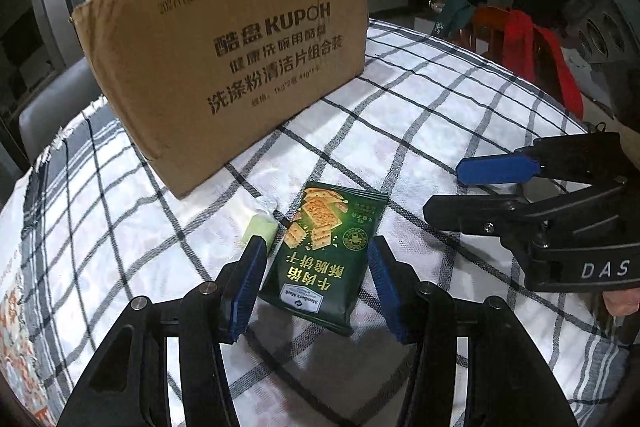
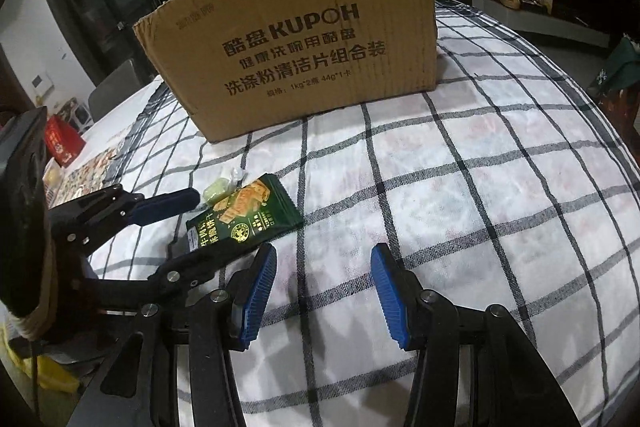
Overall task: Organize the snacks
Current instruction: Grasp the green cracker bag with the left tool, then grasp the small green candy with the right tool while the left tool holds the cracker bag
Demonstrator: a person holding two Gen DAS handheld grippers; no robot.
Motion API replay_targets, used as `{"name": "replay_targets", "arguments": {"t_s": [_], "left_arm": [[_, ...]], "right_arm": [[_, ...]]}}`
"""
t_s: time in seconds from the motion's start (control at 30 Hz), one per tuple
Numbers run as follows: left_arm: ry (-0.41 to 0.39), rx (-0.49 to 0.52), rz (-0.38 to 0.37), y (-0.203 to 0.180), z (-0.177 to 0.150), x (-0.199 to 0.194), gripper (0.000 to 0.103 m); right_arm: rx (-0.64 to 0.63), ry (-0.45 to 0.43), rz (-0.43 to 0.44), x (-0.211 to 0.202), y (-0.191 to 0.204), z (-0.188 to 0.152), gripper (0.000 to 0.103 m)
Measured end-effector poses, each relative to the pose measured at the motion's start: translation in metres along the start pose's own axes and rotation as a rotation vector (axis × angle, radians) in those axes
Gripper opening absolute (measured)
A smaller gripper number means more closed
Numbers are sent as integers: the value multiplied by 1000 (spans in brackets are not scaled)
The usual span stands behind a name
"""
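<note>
Left gripper [image 1: 316, 287] fingers spread, green cracker packet [image 1: 326, 247] flanked between them on tabletop [image 1: 460, 99], unpinched. Right gripper [image 2: 323, 291] fingers spread, empty. Pickup step judged underway; closing required, then transfer to cardboard box [image 1: 224, 59].

The cardboard box [image 2: 296, 51] reads "酷盘 KUPOH", "洗涤粉清洁片组合装", with four handling symbols at its two o'clock corner. The green cracker packet [image 1: 326, 251] shows "Member's Mark". The right gripper [image 1: 448, 191] body bears "DAS".
</note>
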State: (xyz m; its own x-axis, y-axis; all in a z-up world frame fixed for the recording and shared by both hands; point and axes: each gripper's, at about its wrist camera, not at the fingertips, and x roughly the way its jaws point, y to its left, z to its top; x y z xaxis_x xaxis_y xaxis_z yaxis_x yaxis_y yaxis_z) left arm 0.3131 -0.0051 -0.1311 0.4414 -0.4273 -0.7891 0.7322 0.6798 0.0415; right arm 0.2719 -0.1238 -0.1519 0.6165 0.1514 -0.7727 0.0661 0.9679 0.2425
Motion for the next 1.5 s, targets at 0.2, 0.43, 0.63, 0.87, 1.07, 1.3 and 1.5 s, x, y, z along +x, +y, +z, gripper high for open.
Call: {"name": "replay_targets", "arguments": {"t_s": [0.2, 0.43, 0.63, 0.87, 1.07, 1.3, 1.5], "left_arm": [[20, -29, -30, 0, -2, -1, 52], [37, -49, -32, -1, 3, 3, 52], [40, -51, -17, -4, 7, 12, 51], [30, -89, -1, -7, 6, 4, 48], [3, -143, 73, -9, 2, -17, 47], [-28, -328, 174, 13, -14, -53, 47], [-76, -404, 325, 26, -24, -71, 47]], "right_arm": [[0, -1, 0, 1, 0, -1, 50], [0, -5, -2, 1, 0, -2, 50], [2, -2, -1, 1, -1, -2, 50], [-2, -12, 1, -1, -2, -2, 50], [-14, -25, 26, -6, -1, 2, 50], [-137, -39, 69, -7, 18, 15, 50], [-266, -78, 165, -2, 45, 28, 50]]}}
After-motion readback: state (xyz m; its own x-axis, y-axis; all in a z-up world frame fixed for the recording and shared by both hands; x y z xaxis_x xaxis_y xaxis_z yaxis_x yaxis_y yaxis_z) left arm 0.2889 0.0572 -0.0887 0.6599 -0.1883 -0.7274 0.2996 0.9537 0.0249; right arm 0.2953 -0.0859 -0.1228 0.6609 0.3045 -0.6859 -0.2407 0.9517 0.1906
